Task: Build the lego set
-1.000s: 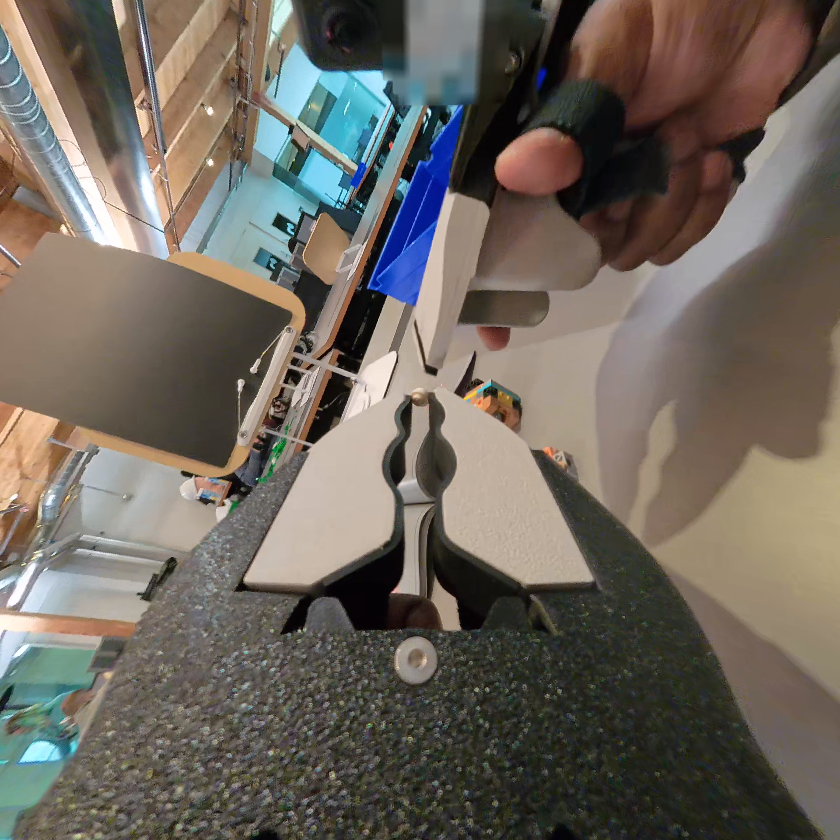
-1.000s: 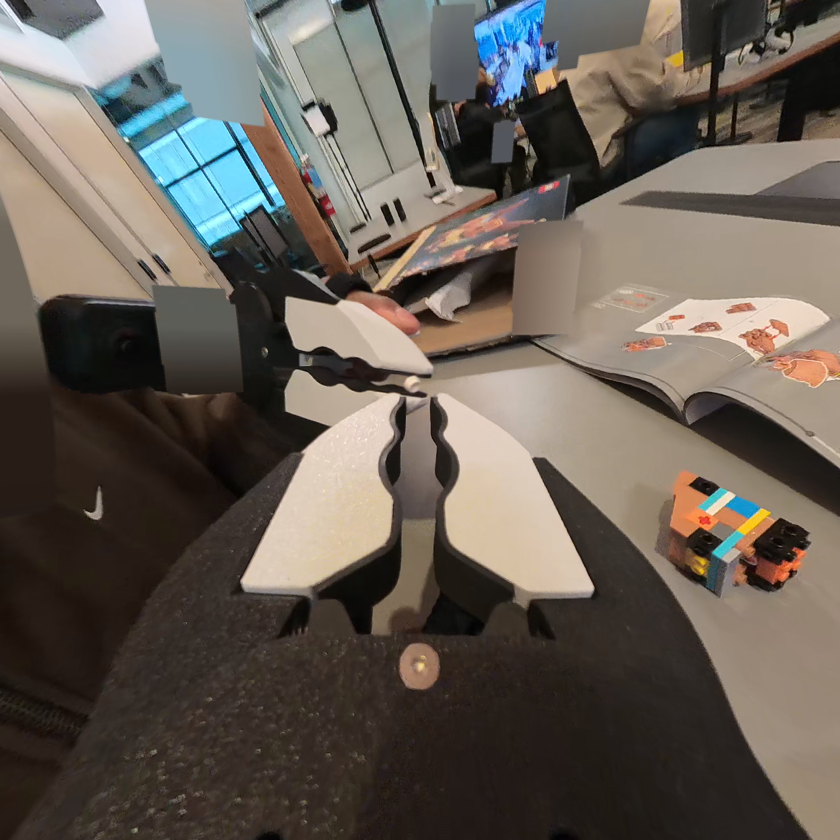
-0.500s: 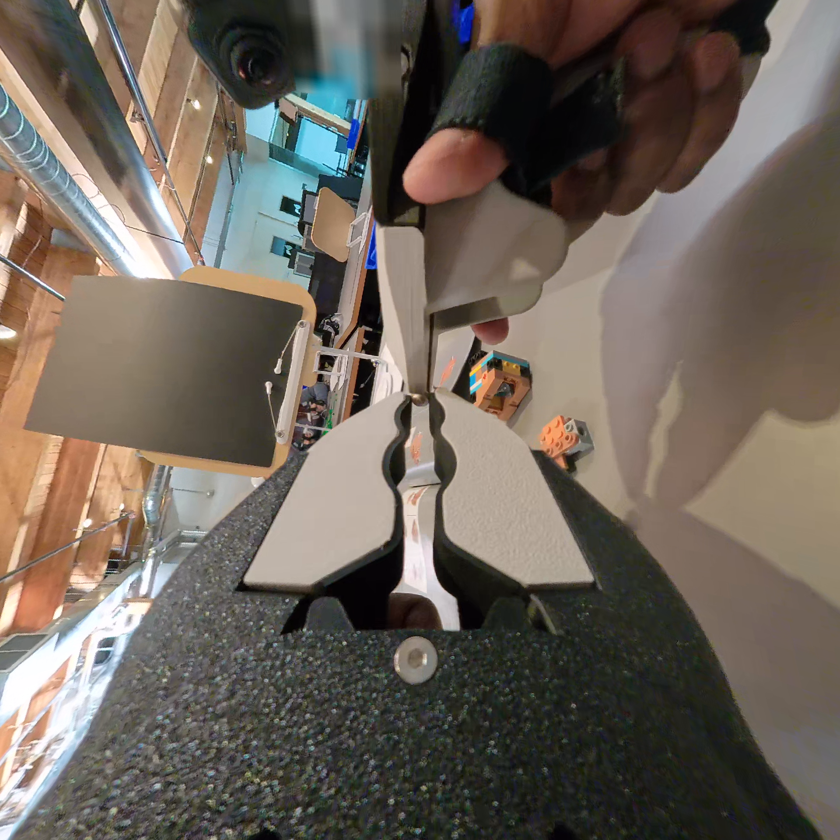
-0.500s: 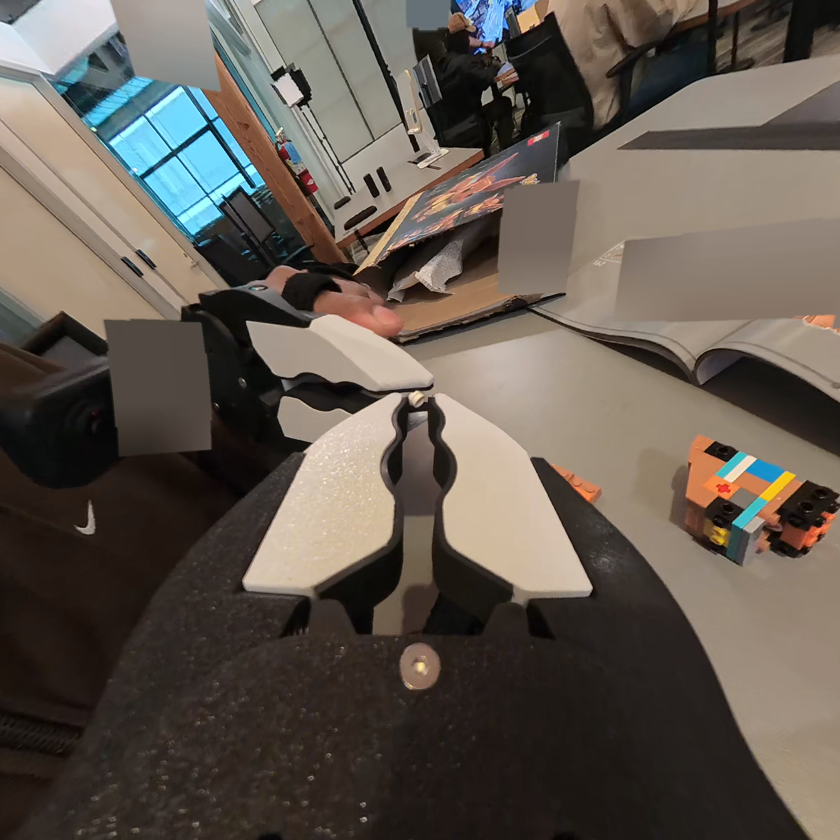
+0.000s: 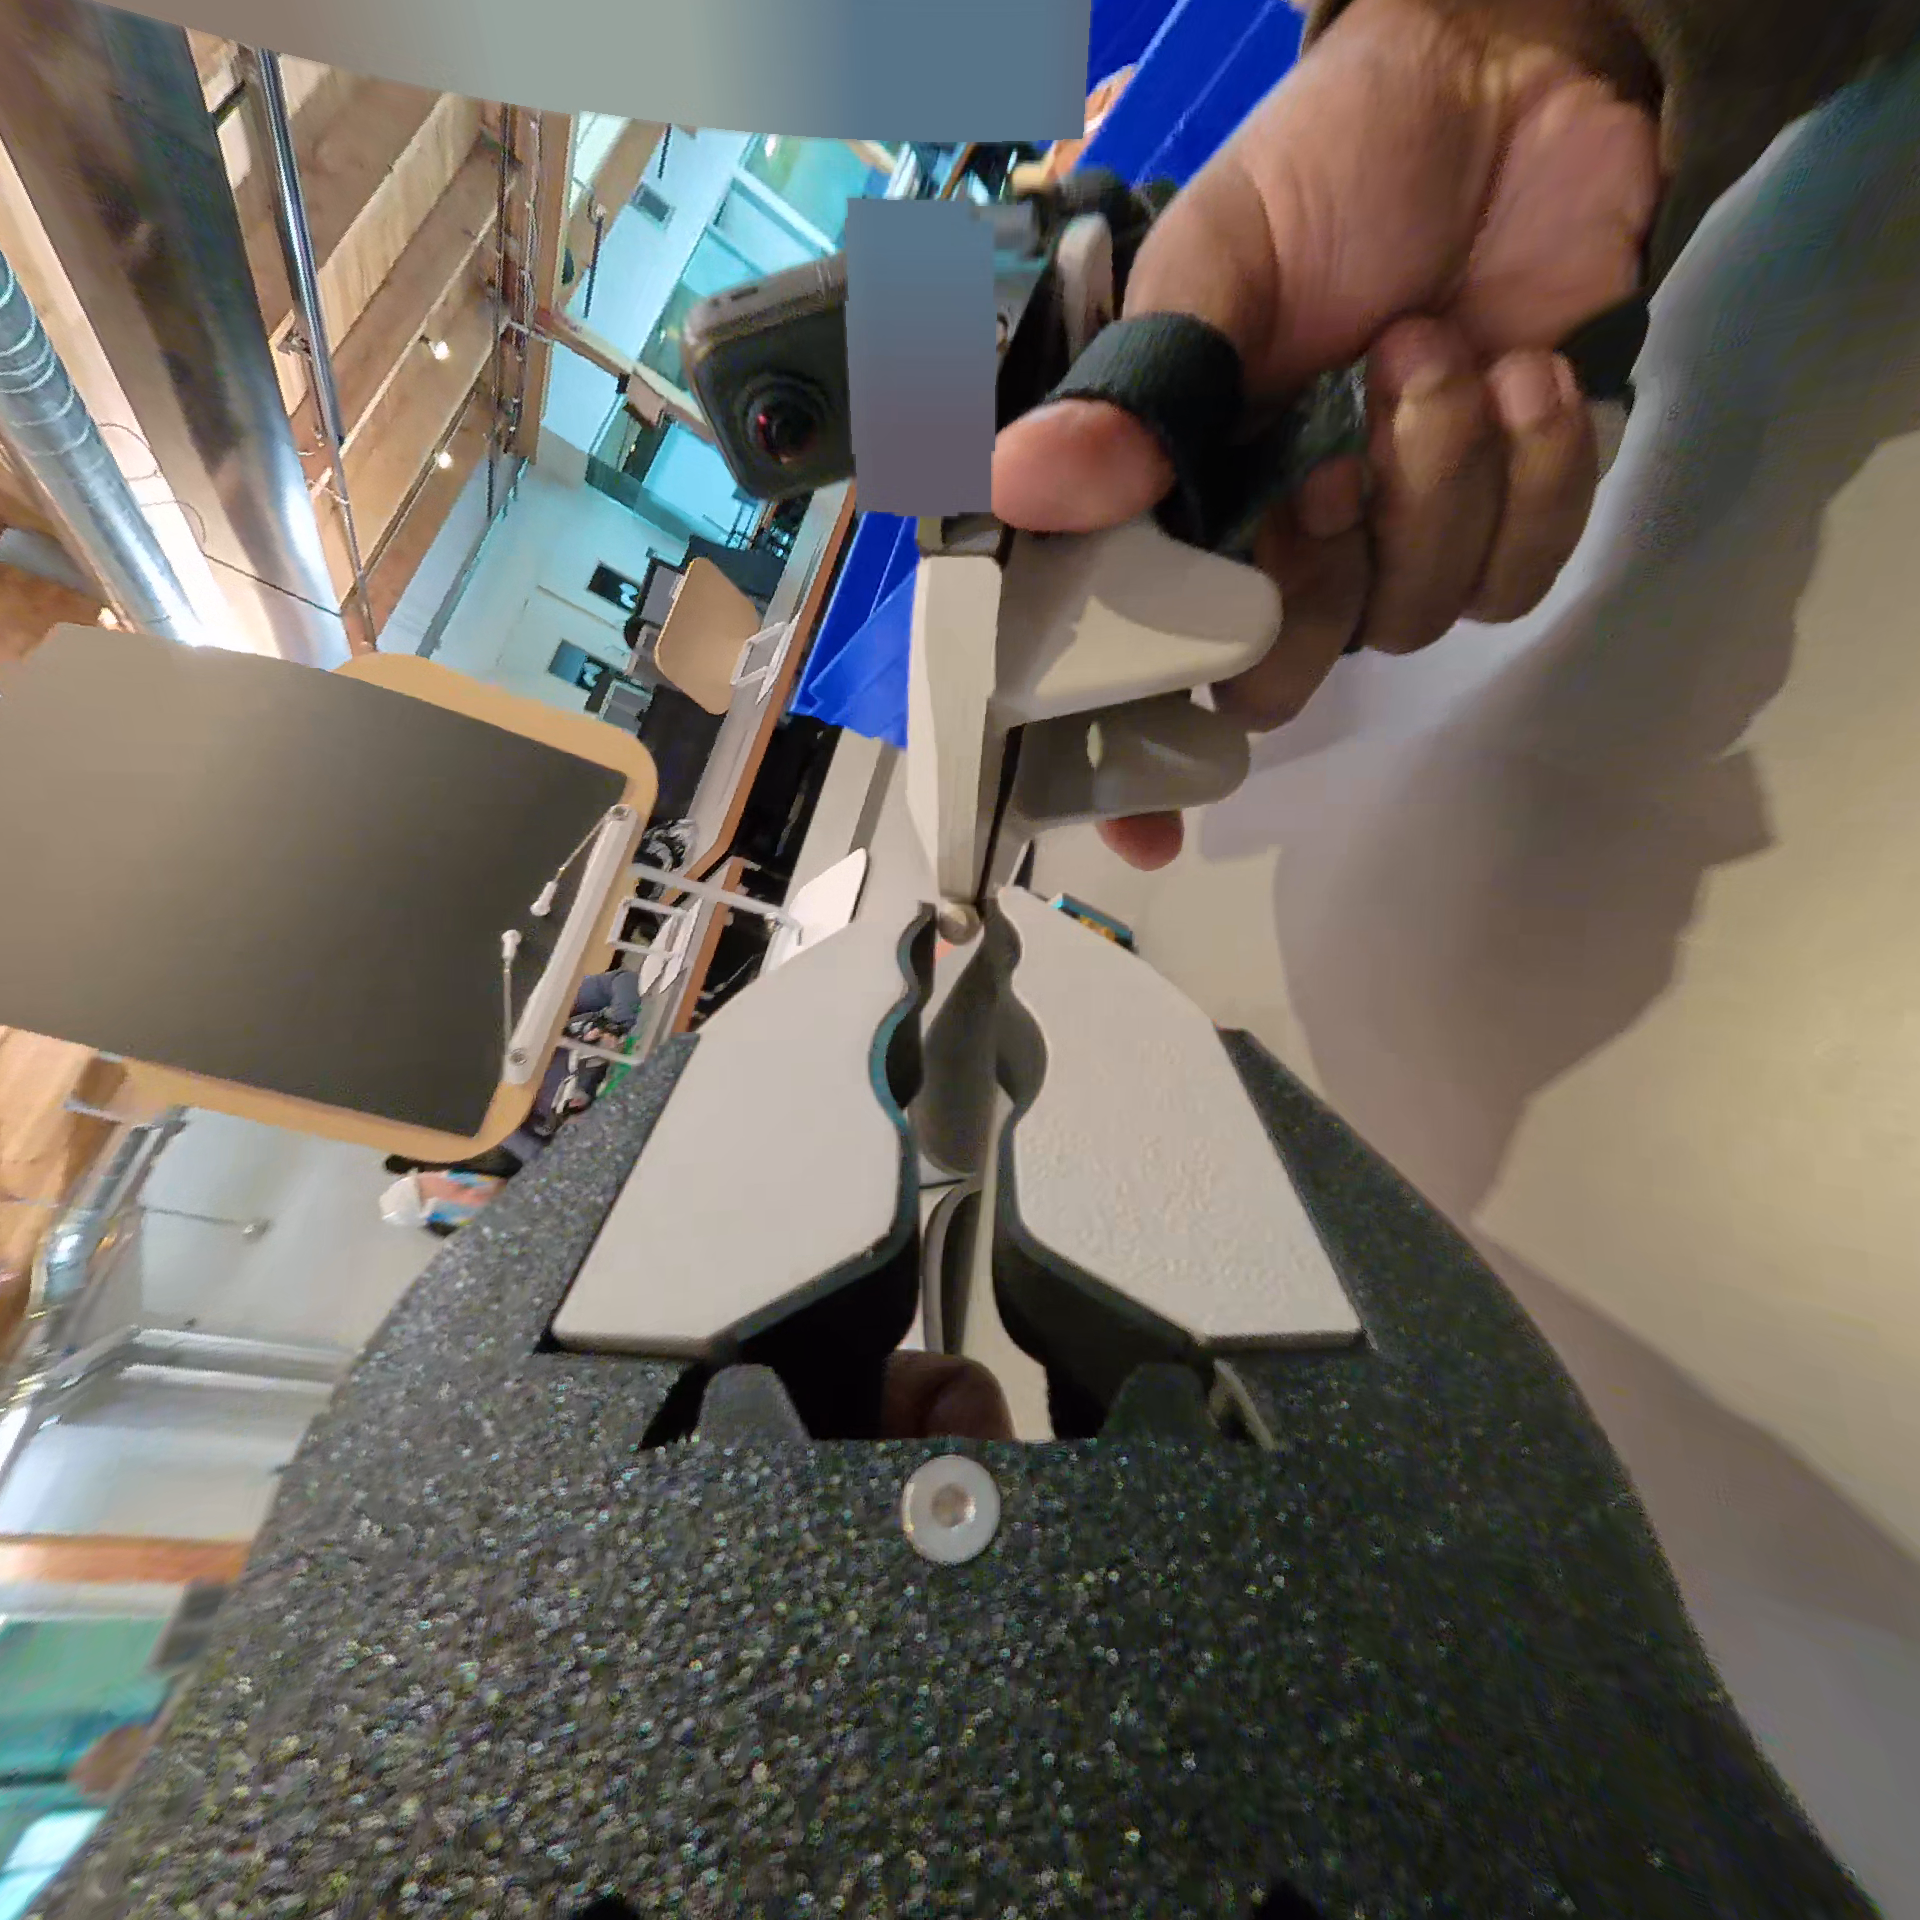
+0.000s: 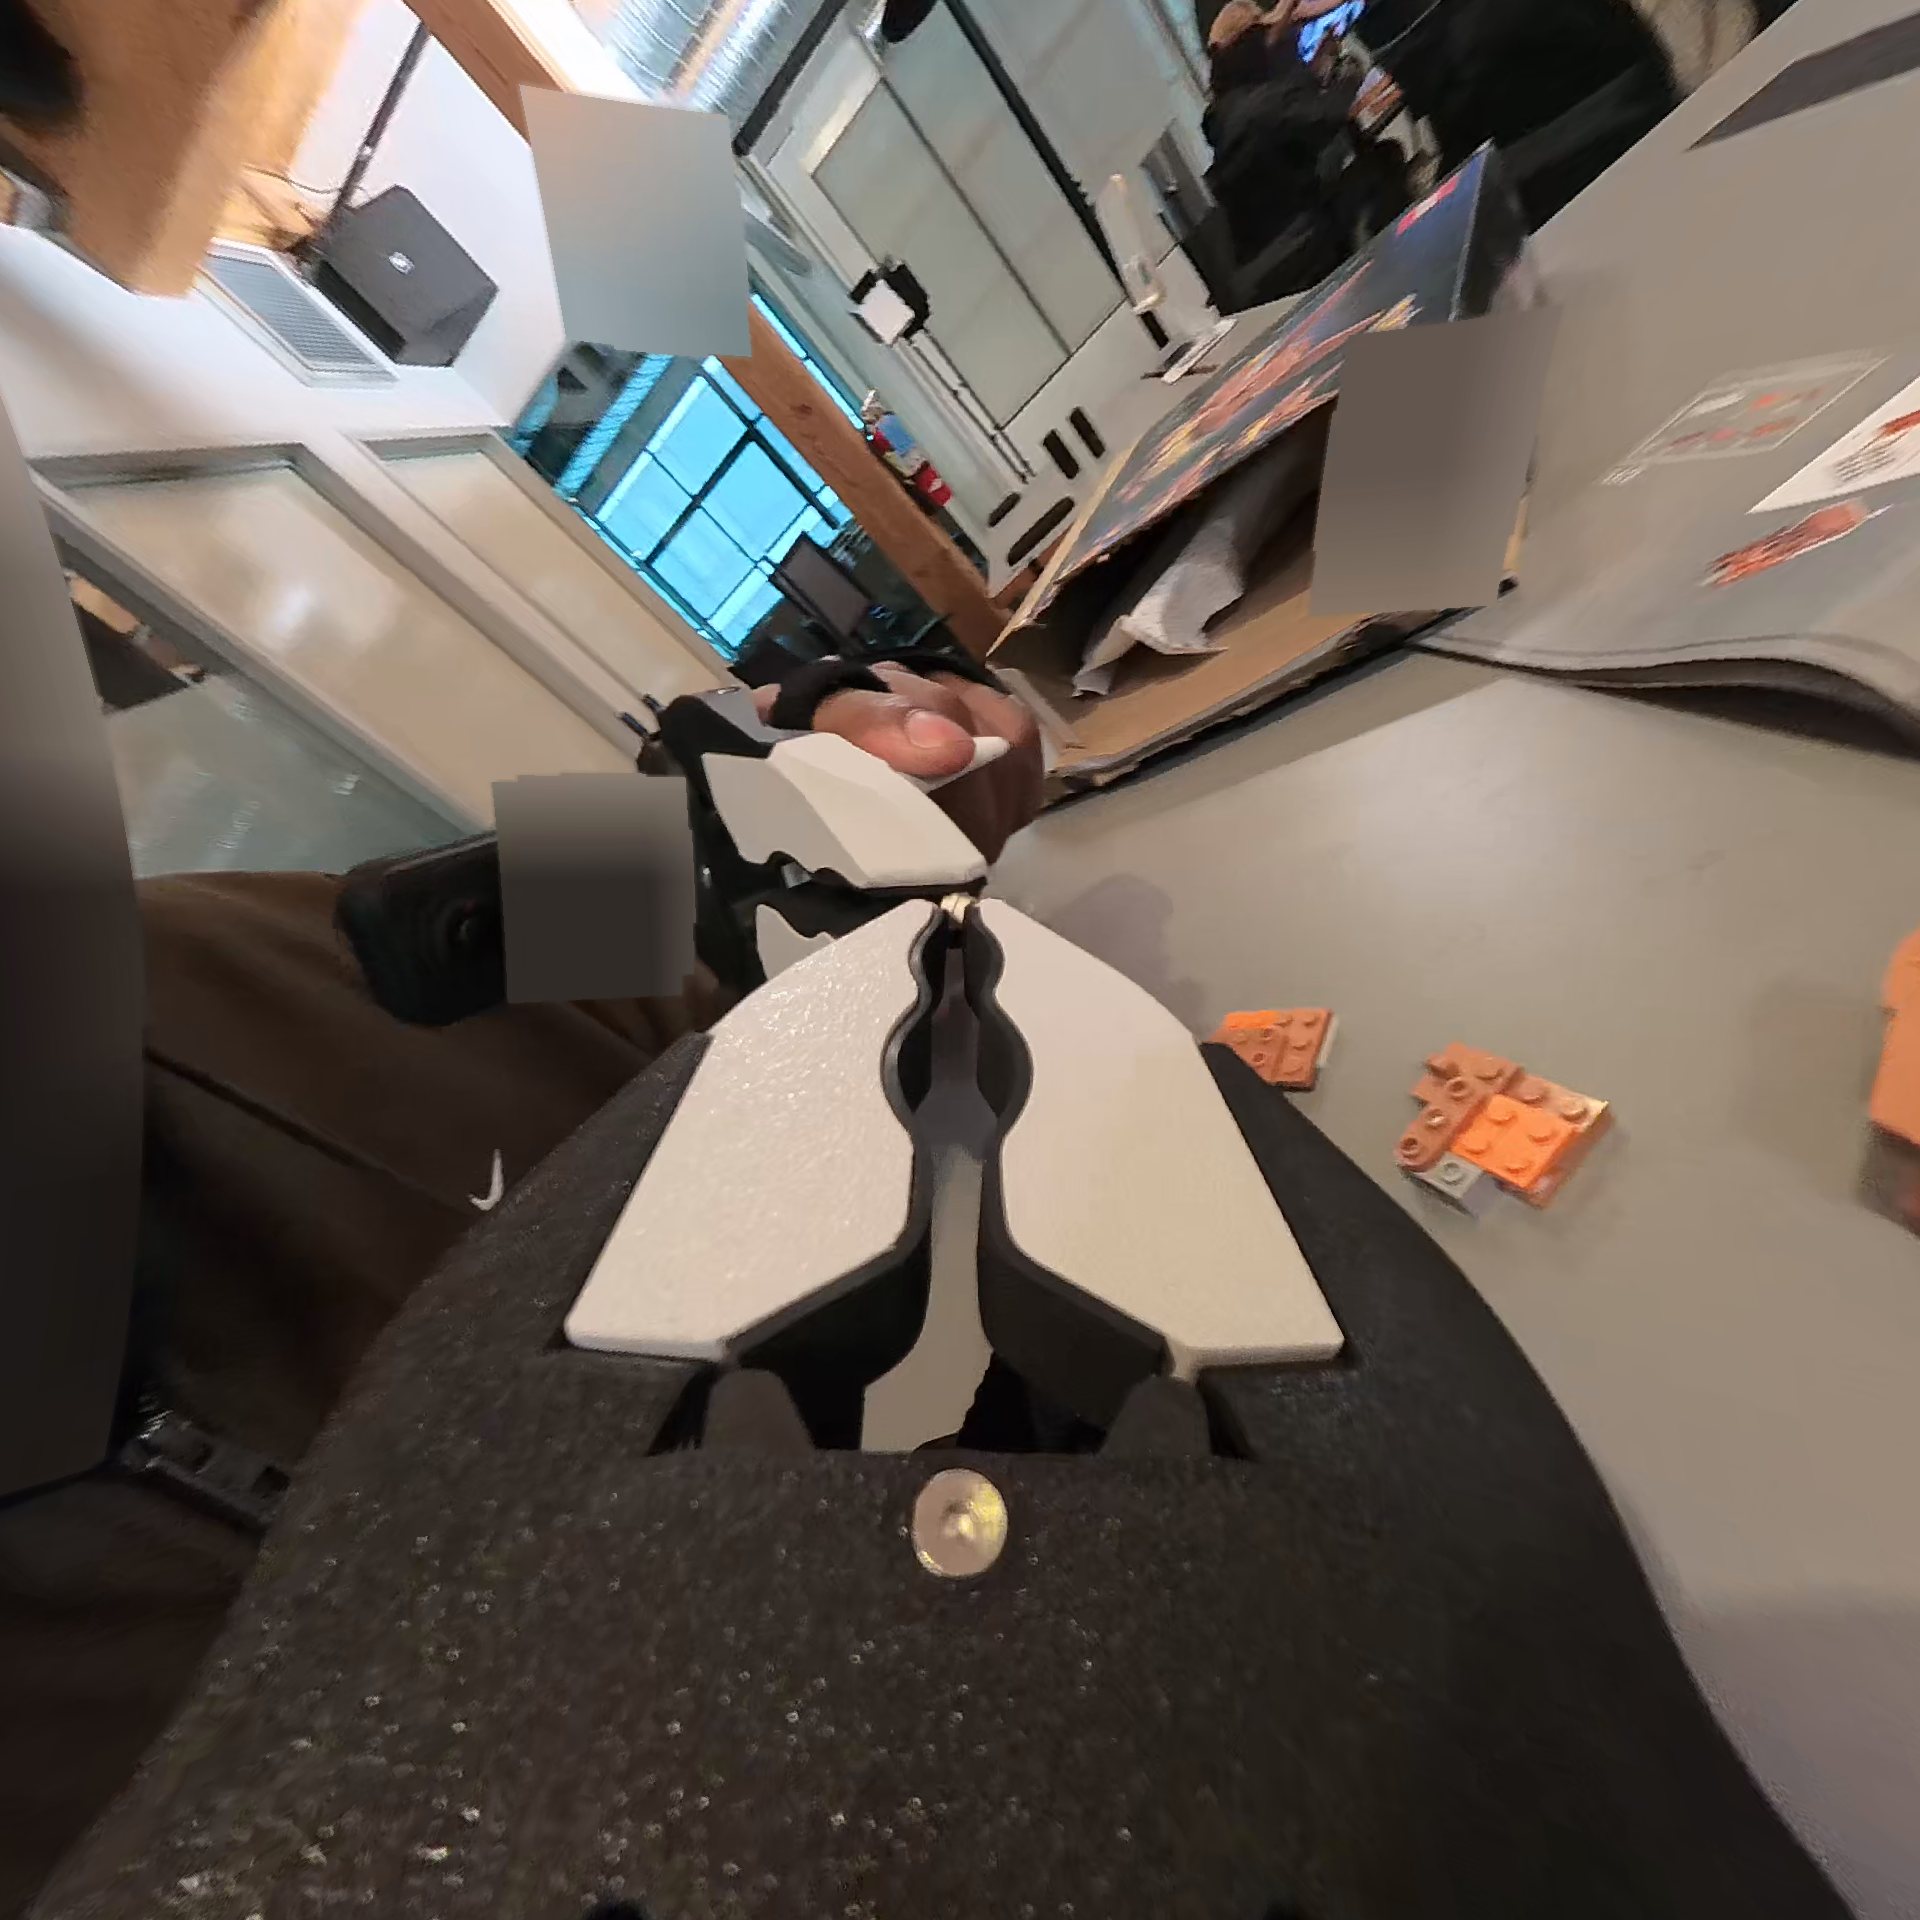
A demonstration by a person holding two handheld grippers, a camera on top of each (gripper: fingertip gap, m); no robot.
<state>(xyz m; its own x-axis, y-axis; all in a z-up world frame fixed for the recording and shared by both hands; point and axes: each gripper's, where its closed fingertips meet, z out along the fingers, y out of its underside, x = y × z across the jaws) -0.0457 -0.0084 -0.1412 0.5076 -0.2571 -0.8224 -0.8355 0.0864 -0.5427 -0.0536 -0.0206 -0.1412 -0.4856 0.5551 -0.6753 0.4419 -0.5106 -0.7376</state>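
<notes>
A tiny white round lego piece (image 5: pixel 956 921) sits between the tips of my left gripper (image 5: pixel 964 918). My right gripper (image 5: pixel 977 891), held by a hand, comes in from above with its fingers together, and its tips meet the same piece. In the right wrist view the piece (image 6: pixel 954 909) is pinched at the tips of my right gripper (image 6: pixel 956 914), and my left gripper (image 6: pixel 971 881) touches it from the left. Both grippers are held above the grey table (image 6: pixel 1455 831).
On the table to the right lie an orange plate (image 6: pixel 1278 1044), an orange and grey sub-assembly (image 6: pixel 1507 1132) and a larger build cut off by the frame edge (image 6: pixel 1901 1091). An open instruction booklet (image 6: pixel 1714 623) and the cardboard set box (image 6: pixel 1247 582) lie farther back.
The two grippers have come together tip to tip. The right gripper's jaws have narrowed onto the white piece that the left gripper was holding. Both views have tilted.
</notes>
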